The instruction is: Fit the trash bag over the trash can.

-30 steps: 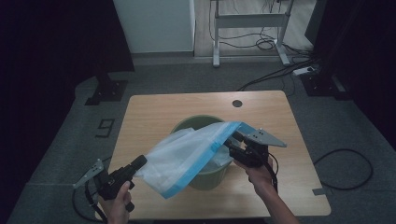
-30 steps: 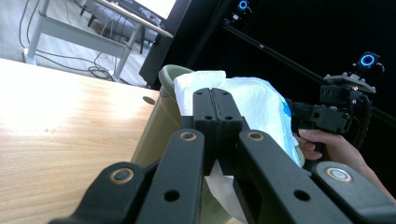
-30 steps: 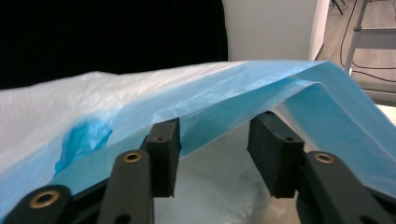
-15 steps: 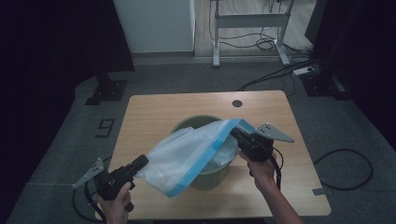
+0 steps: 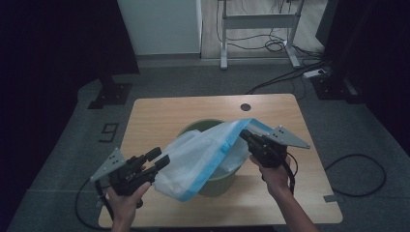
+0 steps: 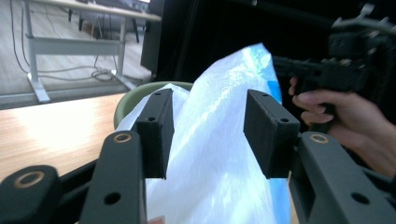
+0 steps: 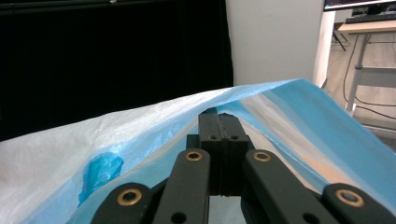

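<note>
The bag [image 5: 203, 157] I'm working with is translucent white with a sky-blue band along its edge; in my right gripper view that blue runs as broad stripes across the right half of the frame, with one darker blue patch at lower left. The bin [image 5: 220, 182] under it is muted olive green. My table [image 5: 183, 113] is pale wood grain with a small dark round hole near the upper right of its top. Both my grippers, left [image 5: 162, 159] and right [image 5: 243, 134], are matte black, with brass-coloured rivets and grey plates.
</note>
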`<action>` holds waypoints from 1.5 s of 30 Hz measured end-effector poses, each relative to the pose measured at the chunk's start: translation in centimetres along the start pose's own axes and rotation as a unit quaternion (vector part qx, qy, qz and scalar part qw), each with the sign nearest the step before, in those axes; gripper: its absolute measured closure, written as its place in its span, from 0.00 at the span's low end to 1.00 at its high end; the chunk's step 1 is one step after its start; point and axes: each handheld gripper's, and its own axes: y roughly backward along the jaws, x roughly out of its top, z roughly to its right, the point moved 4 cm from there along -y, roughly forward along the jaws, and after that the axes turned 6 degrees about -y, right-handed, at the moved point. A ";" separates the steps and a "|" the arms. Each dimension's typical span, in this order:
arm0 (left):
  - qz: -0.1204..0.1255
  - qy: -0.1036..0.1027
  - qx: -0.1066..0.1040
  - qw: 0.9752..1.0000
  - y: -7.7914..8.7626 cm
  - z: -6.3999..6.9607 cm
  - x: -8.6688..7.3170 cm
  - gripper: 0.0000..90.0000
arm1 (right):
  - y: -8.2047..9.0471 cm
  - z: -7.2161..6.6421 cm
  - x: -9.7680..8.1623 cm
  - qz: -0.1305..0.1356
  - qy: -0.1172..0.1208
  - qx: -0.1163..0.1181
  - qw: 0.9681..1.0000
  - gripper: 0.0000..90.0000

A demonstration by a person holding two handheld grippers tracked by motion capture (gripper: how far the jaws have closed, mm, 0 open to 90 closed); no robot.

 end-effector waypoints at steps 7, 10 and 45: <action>-0.053 -0.022 -0.018 0.998 -2.9 -0.2 0.5 0.55 | -0.4 -0.4 -0.2 -0.006 0.005 0.006 1.000 0.99; -0.080 -0.028 -0.026 0.996 -4.1 -0.3 0.3 0.53 | -0.5 -0.5 -0.2 -0.006 0.005 0.008 1.000 0.99; -0.003 0.038 0.004 0.999 -4.9 -3.3 3.3 1.00 | 1.7 2.5 -1.2 -0.018 0.002 -0.015 1.000 0.99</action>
